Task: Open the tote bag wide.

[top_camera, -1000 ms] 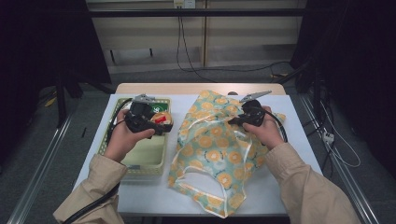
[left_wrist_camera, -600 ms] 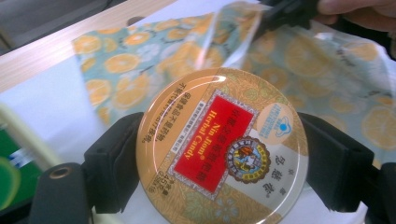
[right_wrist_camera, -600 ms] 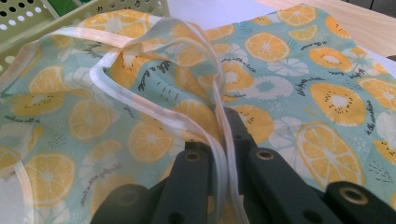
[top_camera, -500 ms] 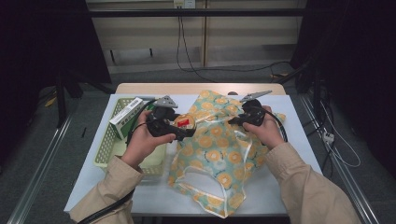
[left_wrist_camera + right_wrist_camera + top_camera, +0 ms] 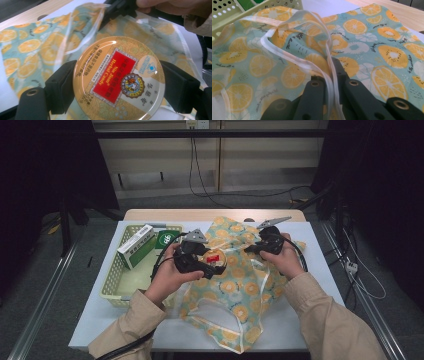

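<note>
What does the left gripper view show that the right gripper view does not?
Left gripper view alone: the round Herbal Candy tin clamped between the left tool jaws, its red label readable, with the person's hand and the other tool beyond.

Right gripper view alone: the right tool shut on the bag's white trim, and a corner of the green perforated basket.

Shared: the citrus-print bag, the white table surface and the wooden table edge beyond it.
</note>
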### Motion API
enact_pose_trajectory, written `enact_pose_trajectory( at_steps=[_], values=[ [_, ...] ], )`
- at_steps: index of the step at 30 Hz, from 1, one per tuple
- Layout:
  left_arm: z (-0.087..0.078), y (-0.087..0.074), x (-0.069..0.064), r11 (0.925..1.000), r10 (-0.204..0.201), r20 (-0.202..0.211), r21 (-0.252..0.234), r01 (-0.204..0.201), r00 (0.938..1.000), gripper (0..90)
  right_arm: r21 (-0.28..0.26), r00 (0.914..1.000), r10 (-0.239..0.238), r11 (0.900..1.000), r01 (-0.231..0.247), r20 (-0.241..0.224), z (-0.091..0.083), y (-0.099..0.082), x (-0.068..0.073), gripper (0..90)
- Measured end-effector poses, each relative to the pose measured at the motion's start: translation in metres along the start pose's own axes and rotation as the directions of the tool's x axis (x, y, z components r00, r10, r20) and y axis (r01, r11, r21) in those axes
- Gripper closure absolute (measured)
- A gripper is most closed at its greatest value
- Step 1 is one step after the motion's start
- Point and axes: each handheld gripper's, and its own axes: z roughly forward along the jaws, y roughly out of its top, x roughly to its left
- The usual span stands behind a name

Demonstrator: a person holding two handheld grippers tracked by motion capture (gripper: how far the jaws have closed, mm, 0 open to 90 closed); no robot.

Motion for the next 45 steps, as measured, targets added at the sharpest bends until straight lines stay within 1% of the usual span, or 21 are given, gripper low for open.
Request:
enact_pose_trajectory(
  at_steps=[1, 3, 4, 6, 8, 9, 10, 11, 17, 19, 22, 24, 30, 32, 34, 37, 40, 41, 42, 44, 45],
  values=[
    [0.002, 0.0, -0.001, 0.9999, 0.01, 0.002, 0.003, -0.01, 0.9999, 20.5, -0.001, 1.0, 0.001, 1.0, -0.001, 0.0, 0.0, 0.0, 0.0, 89.0],
    [0.005, 0.001, -0.004, 0.9999, 0.013, 0.004, 0.009, -0.013, 0.9999, 20.5, 0.001, 1.0, 0.002, 1.0, -0.002, -0.002, 0.0, 0.001, 0.0, 89.0],
    [0.007, 0.001, -0.004, 1.0, 0.009, 0.008, 0.002, -0.009, 0.9999, 20.5, -0.001, 1.0, 0.002, 1.0, -0.002, 0.0, 0.0, 0.001, 0.0, 89.0],
    [0.011, 0.001, -0.005, 0.9999, 0.011, 0.012, 0.007, -0.011, 0.9999, 20.6, -0.001, 1.0, 0.002, 1.0, -0.002, 0.0, 0.0, 0.001, 0.0, 89.0],
    [0.015, 0.0, -0.006, 0.9999, 0.011, 0.012, 0.012, -0.012, 0.9999, 20.5, 0.0, 1.0, 0.003, 1.0, -0.003, -0.001, 0.001, 0.002, 0.0, 89.0],
    [0.017, 0.0, -0.007, 0.9999, 0.011, 0.005, 0.013, -0.011, 0.9999, 20.5, 0.001, 1.0, 0.003, 1.0, -0.003, 0.001, 0.001, 0.002, -0.001, 89.0],
    [0.019, -0.001, -0.007, 0.9999, 0.011, 0.009, 0.012, -0.011, 0.9999, 20.5, 0.0, 1.0, 0.007, 1.0, -0.007, -0.003, 0.001, 0.002, -0.001, 89.0],
    [0.022, -0.002, -0.007, 0.9999, 0.01, 0.023, 0.009, -0.01, 0.9997, 20.5, -0.001, 1.0, 0.003, 1.0, -0.003, 0.001, 0.002, 0.003, -0.001, 89.0],
    [0.039, -0.003, -0.011, 0.9994, 0.019, 0.02, 0.029, -0.02, 0.9996, 20.5, 0.004, 0.9999, 0.014, 0.9999, -0.014, -0.001, 0.009, 0.004, -0.005, 89.0],
    [0.044, -0.004, -0.011, 0.9993, 0.021, 0.014, 0.029, -0.021, 0.9997, 20.6, 0.004, 0.9999, 0.016, 0.9999, -0.016, -0.005, 0.011, 0.005, -0.007, 89.0],
    [0.054, -0.005, -0.011, 0.9985, 0.031, 0.0, 0.045, -0.031, 0.9995, 20.6, 0.005, 0.9997, 0.023, 0.9997, -0.023, -0.005, 0.012, 0.006, -0.008, 89.0],
    [0.06, -0.006, -0.01, 0.9978, 0.038, -0.004, 0.054, -0.038, 0.9993, 20.5, 0.002, 0.9996, 0.028, 0.9996, -0.028, -0.01, 0.013, 0.007, -0.01, 89.0],
    [0.076, -0.013, -0.002, 0.9986, 0.012, -0.02, 0.051, -0.011, 0.9997, 20.6, 0.004, 0.9994, 0.033, 0.9994, -0.033, -0.014, 0.013, 0.005, -0.013, 89.0],
    [0.079, -0.015, 0.0, 0.9986, 0.008, -0.022, 0.052, -0.007, 0.9997, 20.6, 0.007, 0.9993, 0.036, 0.9993, -0.035, -0.014, 0.013, 0.005, -0.014, 88.9],
    [0.081, -0.016, 0.002, 0.9977, 0.011, -0.035, 0.066, -0.009, 0.9993, 20.5, 0.007, 0.9992, 0.036, 0.9993, -0.035, -0.017, 0.013, 0.004, -0.015, 88.9],
    [0.085, -0.017, 0.005, 0.9979, 0.008, -0.04, 0.064, -0.006, 0.9992, 20.5, 0.006, 0.999, 0.039, 0.9992, -0.039, -0.021, 0.014, 0.004, -0.016, 89.0],
    [0.089, -0.019, 0.007, 0.9973, 0.003, -0.061, 0.073, 0.002, 0.9981, 20.6, 0.006, 0.9989, 0.04, 0.9992, -0.04, -0.026, 0.014, 0.003, -0.017, 89.0],
    [0.091, -0.02, 0.009, 0.9974, 0.0, -0.051, 0.072, 0.004, 0.9987, 20.5, 0.004, 0.9988, 0.04, 0.9992, -0.04, -0.028, 0.014, 0.003, -0.017, 88.9],
    [0.093, -0.021, 0.009, 0.9971, 0.004, -0.059, 0.076, 0.001, 0.9982, 20.5, 0.004, 0.9986, 0.044, 0.999, -0.044, -0.029, 0.014, 0.003, -0.017, 89.0],
    [0.096, -0.022, 0.011, 0.9972, -0.006, -0.063, 0.074, 0.01, 0.998, 20.5, 0.002, 0.9987, 0.043, 0.9991, -0.043, -0.027, 0.014, 0.003, -0.017, 88.9],
    [0.097, -0.022, 0.012, 0.9967, -0.003, -0.067, 0.08, 0.009, 0.9977, 20.5, -0.001, 0.9985, 0.044, 0.999, -0.044, -0.032, 0.014, 0.003, -0.018, 89.0]
  ],
)
